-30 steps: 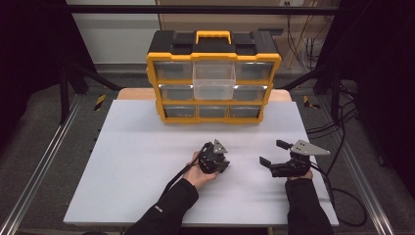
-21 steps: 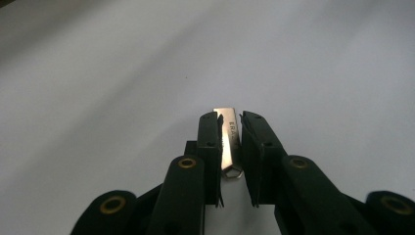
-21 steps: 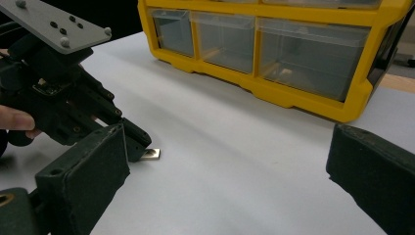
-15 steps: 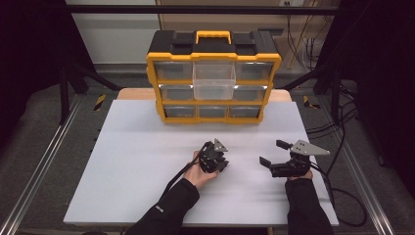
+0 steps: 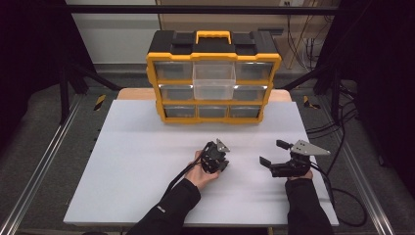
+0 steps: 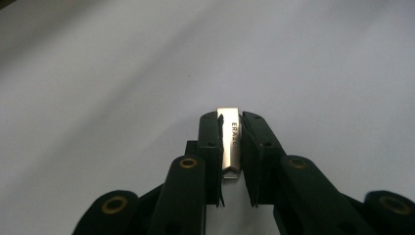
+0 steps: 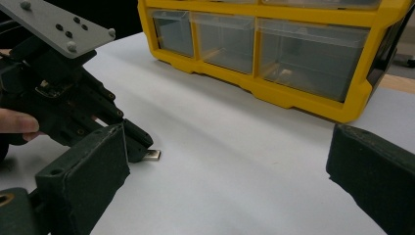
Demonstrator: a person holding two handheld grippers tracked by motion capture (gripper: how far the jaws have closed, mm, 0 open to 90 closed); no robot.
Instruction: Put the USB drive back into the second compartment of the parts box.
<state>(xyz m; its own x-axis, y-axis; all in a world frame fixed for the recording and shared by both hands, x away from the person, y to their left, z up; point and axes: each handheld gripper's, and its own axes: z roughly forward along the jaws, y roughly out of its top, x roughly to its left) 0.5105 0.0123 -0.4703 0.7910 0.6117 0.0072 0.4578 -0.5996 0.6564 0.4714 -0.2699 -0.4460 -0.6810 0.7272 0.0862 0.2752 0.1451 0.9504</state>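
While the small metal piece [image 6: 230, 144] is clamped between the fingers [image 6: 209, 142] of the left gripper [image 5: 217, 157], low over the white worktop [image 5: 132, 161], the step in hand is judged to be the pick-up. The fingers have just been closing, and the piece, stamped with letters, is now pinched upright between them; in the right gripper view its tip [image 7: 152, 155] is seen just above or touching the worktop. The right gripper [image 5: 274, 157] is held well apart to the side, its fingers spread wide with nothing between them.

A lift is called for next, probably followed by a carry toward the yellow organiser [image 5: 214, 78] at the far edge, where one clear drawer [image 5: 214, 81] stands pulled out; a level, steady grip would be needed so that the thin piece is not twisted loose.

By count: one metal piece, one organiser, nine drawers in three rows, two grippers.
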